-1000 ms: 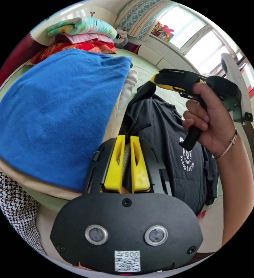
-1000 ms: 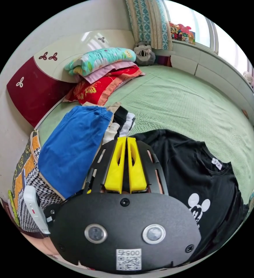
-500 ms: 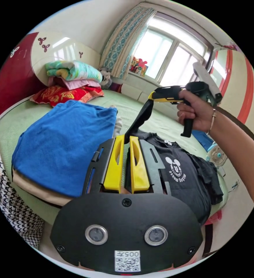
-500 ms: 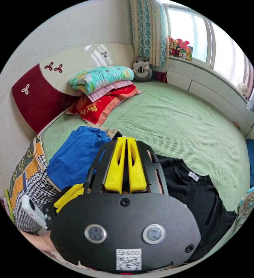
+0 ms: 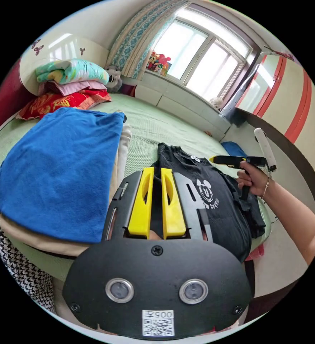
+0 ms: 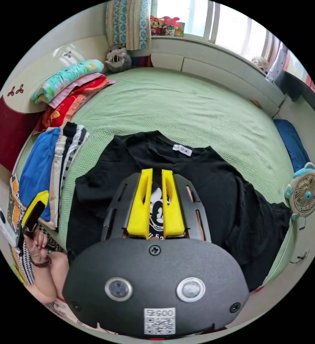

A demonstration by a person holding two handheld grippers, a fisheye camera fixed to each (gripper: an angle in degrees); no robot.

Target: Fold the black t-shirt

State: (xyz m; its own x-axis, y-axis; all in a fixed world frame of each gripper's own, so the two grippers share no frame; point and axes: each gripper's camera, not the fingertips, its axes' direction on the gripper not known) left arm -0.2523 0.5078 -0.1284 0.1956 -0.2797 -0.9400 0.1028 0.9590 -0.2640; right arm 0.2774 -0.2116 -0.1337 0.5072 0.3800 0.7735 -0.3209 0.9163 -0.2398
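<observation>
**Now: black tee flat on the bed, both grippers off it**

Left gripper view — left gripper hovers over the black t-shirt near one sleeve edge; yellow jaws nearly parallel with a narrow gap, nothing clamped. Shirt lies print side up on the green bed cover, its long axis running from the collar out toward the bed edge, where the hem hangs over. White cartoon print on the chest with lettering under it, too small to make out. Right gripper is held in a hand above the shirt's far side; can't tell its jaw gap from this angle. Blue folded cloth tops a stack just beside the shirt; pillow pile behind that.

Right gripper view — right gripper sits over the chest print, jaws slightly apart, holding nothing. Collar with its white neck tag points away toward the window; one side of the shirt is rumpled. Folded stack lies beside one sleeve, small fan off the bed edge on the other side. Left gripper shows low at the side in a hand, clear of the shirt.
</observation>
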